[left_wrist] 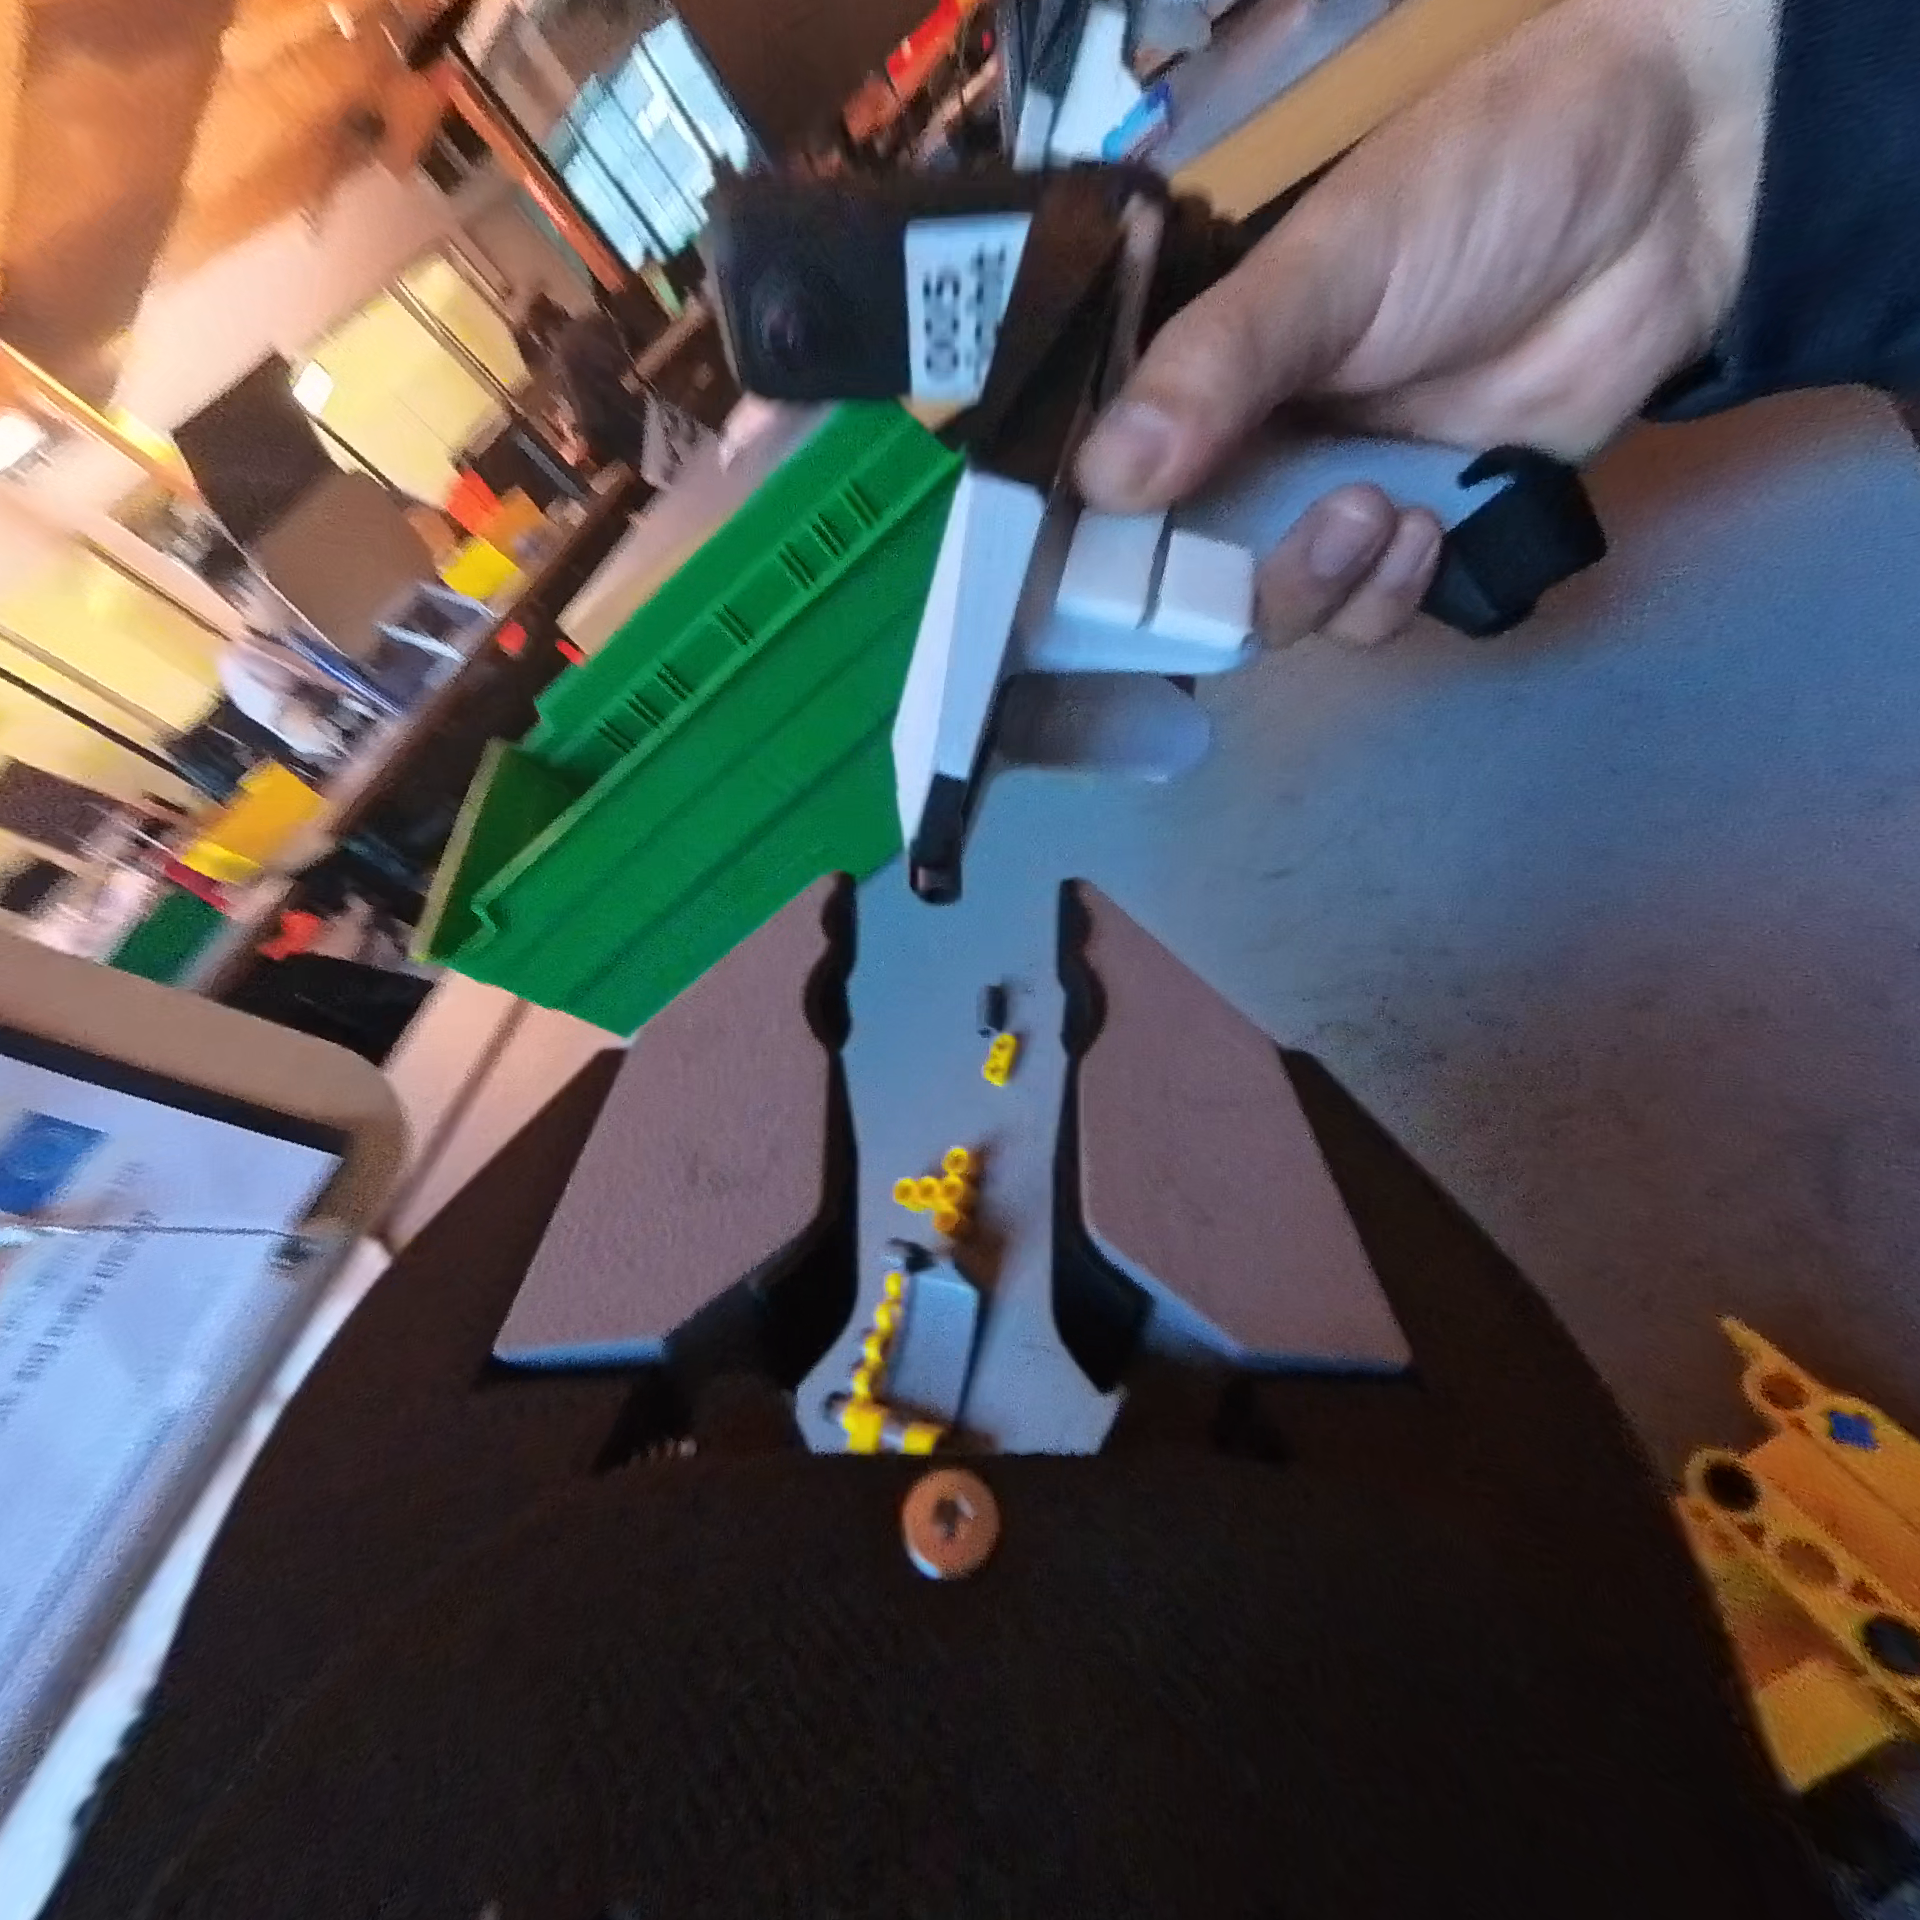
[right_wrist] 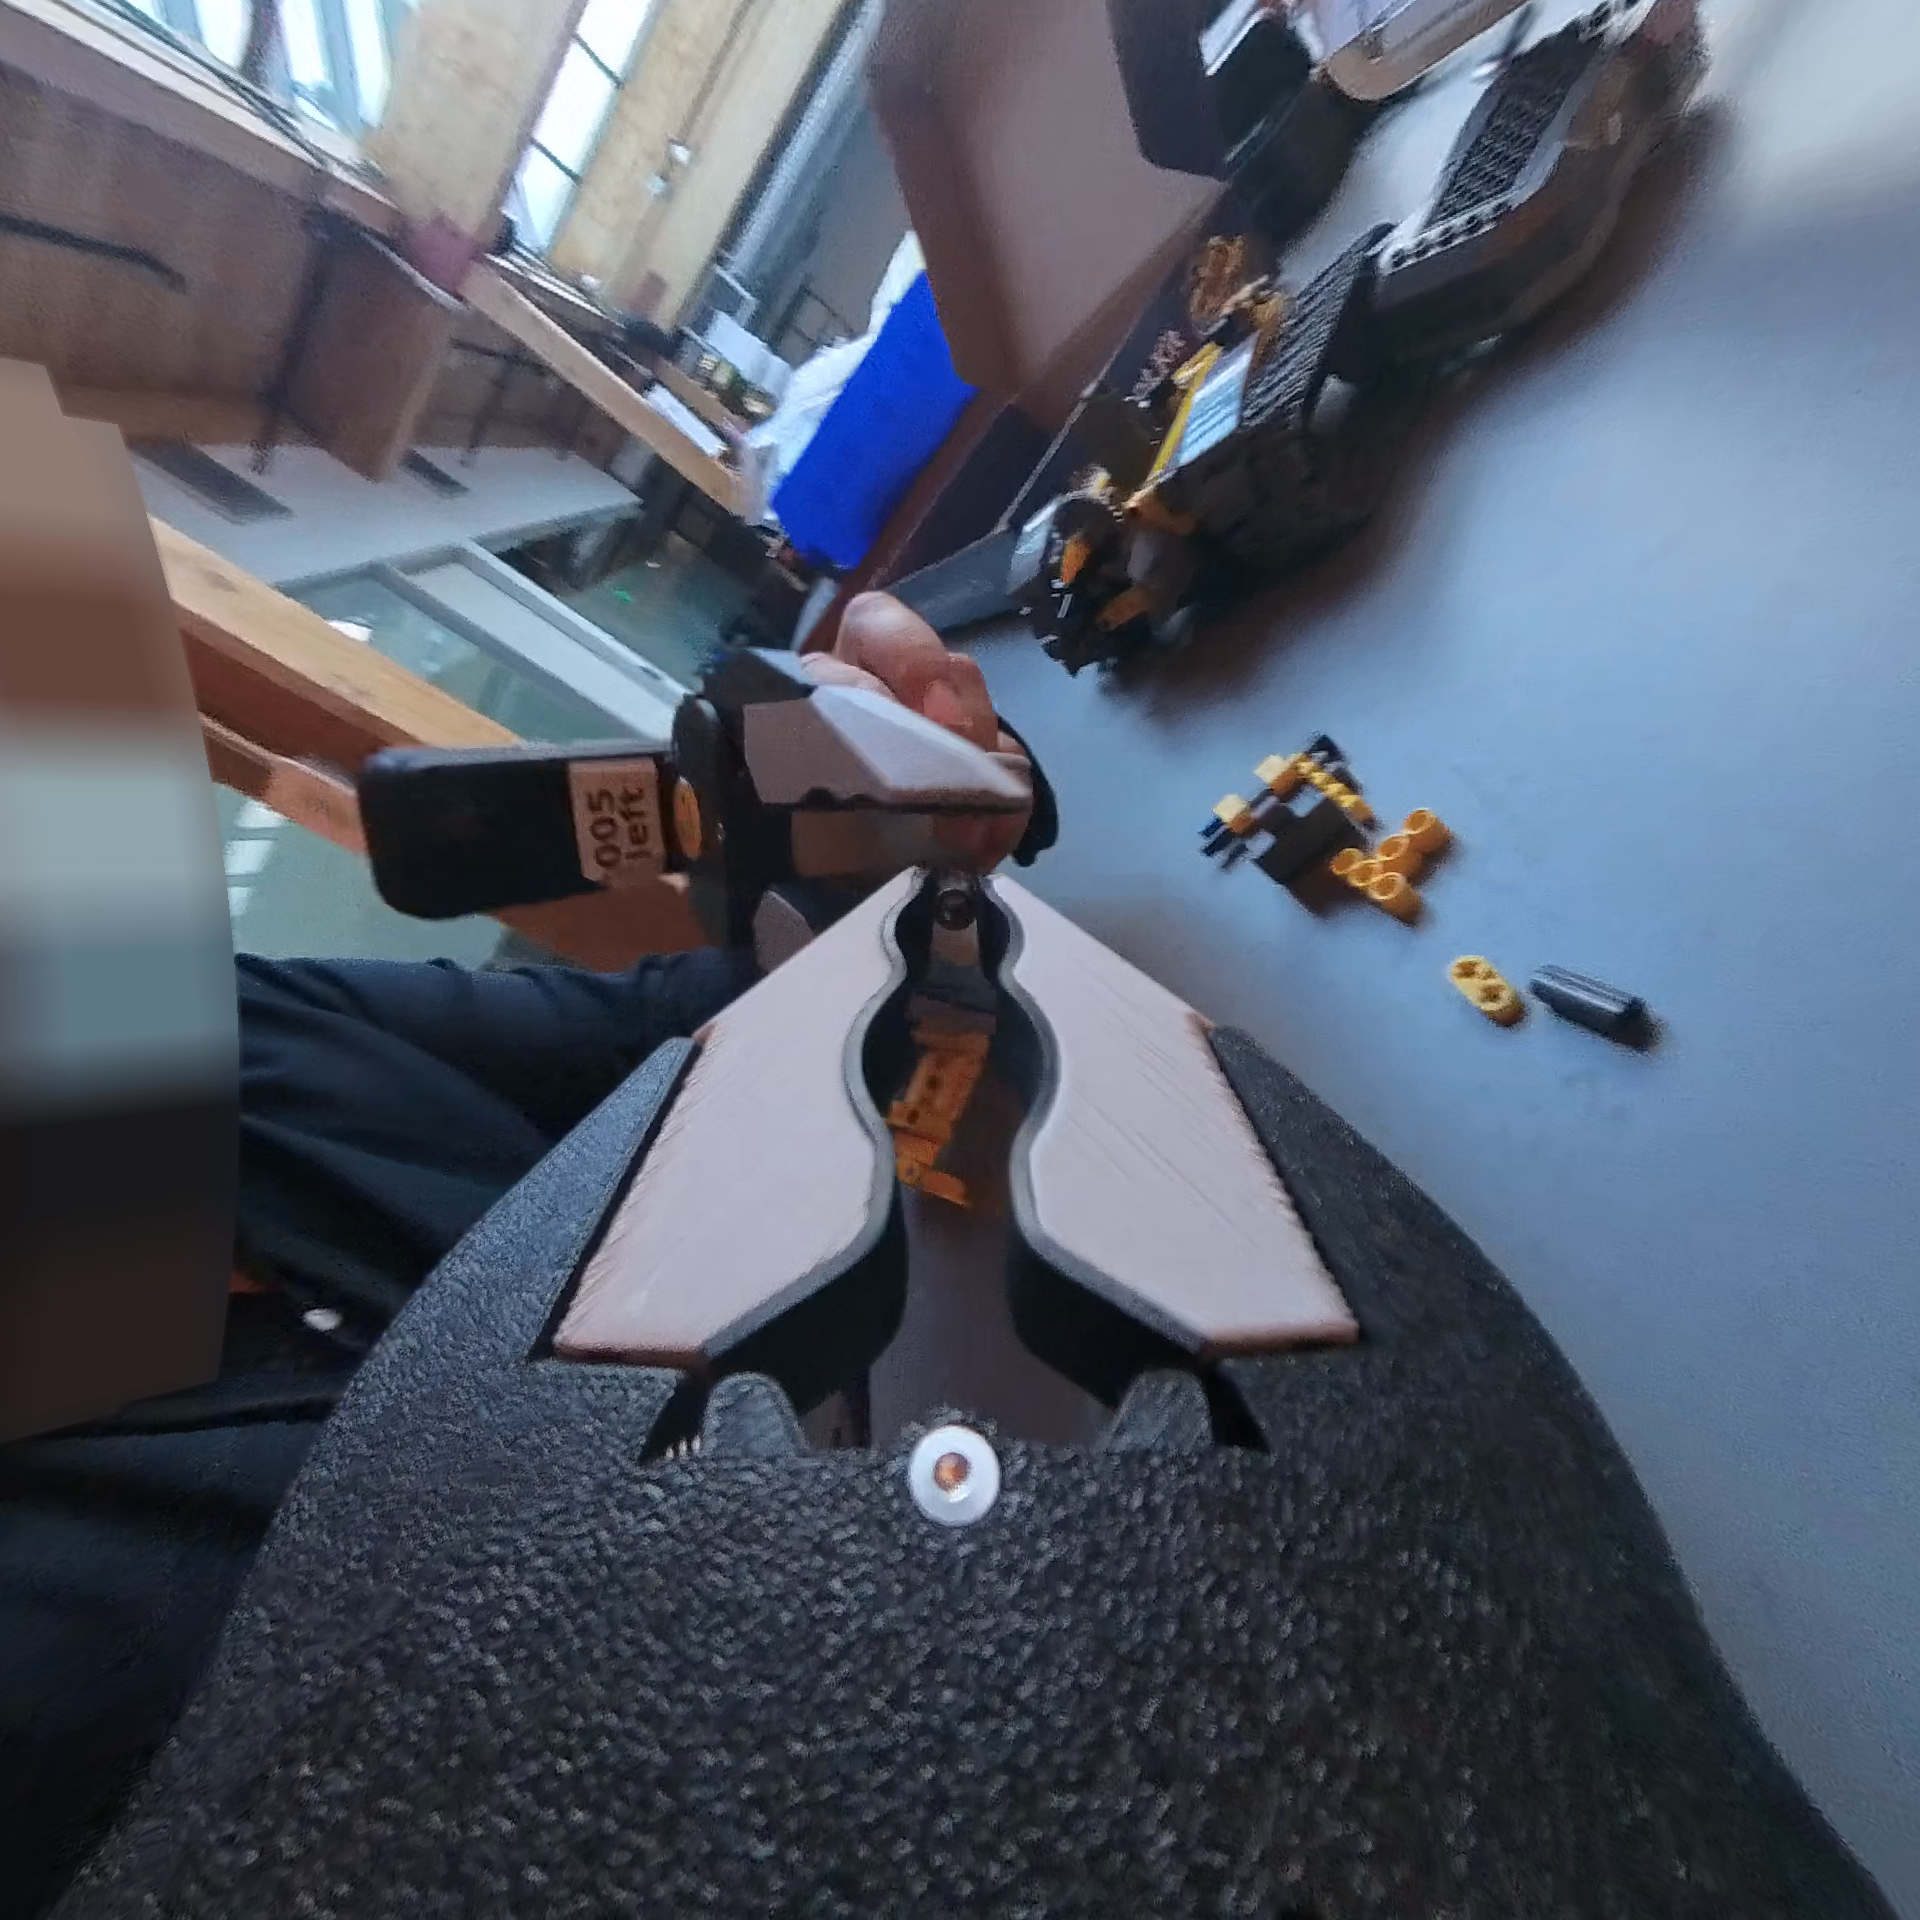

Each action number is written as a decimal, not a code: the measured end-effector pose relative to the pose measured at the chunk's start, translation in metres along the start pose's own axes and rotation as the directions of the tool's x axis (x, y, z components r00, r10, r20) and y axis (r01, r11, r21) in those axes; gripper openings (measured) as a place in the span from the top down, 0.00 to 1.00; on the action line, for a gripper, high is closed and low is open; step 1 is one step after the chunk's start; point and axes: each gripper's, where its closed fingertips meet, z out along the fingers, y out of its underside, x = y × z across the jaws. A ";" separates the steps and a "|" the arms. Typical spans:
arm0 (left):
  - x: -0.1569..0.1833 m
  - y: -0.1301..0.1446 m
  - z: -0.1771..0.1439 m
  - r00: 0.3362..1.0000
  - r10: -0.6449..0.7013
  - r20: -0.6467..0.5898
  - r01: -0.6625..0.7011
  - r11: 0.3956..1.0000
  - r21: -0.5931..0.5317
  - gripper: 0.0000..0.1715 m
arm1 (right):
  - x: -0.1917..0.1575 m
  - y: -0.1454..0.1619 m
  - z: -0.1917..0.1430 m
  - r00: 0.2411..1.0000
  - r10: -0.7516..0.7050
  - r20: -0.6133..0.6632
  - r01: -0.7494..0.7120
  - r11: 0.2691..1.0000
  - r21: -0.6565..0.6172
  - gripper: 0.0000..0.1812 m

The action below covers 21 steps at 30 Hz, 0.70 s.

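Note:
My right gripper (right_wrist: 953,883) is shut on a small black pin (right_wrist: 953,906) at its tips. In the left wrist view a hand holds it (left_wrist: 951,748) with the pin (left_wrist: 935,842) pointing down, just ahead of my left gripper (left_wrist: 956,888). The left gripper is open and empty. Between its fingers, on the grey table (left_wrist: 1558,883), lie a yellow two-hole piece (left_wrist: 1001,1060), a cluster of yellow bushes (left_wrist: 940,1190) and a yellow and black assembly (left_wrist: 894,1371). The same loose parts show in the right wrist view (right_wrist: 1340,842). The left gripper's grey body (right_wrist: 873,748) sits right behind the right tips.
A green bin (left_wrist: 675,810) stands behind the grippers. A yellow beam piece with holes (left_wrist: 1808,1538) is at the lower right. A printed sheet (left_wrist: 135,1299) lies at the left. A yellow and black model vehicle (right_wrist: 1195,540) stands at the back. A loose black pin (right_wrist: 1590,1003) lies beside a yellow piece (right_wrist: 1486,987). My two grippers' fingertips are within a few centimetres of each other.

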 end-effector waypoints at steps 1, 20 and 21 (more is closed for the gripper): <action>0.002 0.003 0.003 0.997 -0.066 -0.033 0.066 0.998 -0.014 0.74 | 0.001 -0.001 -0.002 1.000 -0.014 -0.023 0.014 1.000 0.006 0.98; -0.059 -0.005 -0.009 0.285 -0.879 -0.382 0.959 0.265 0.104 0.69 | 0.066 -0.123 -0.183 0.199 -0.408 -0.891 0.369 0.873 -0.318 0.96; -0.058 -0.005 -0.010 0.293 -0.875 -0.386 0.956 0.274 0.104 0.72 | 0.076 -0.124 -0.183 0.191 -0.413 -0.890 0.330 0.881 -0.338 0.93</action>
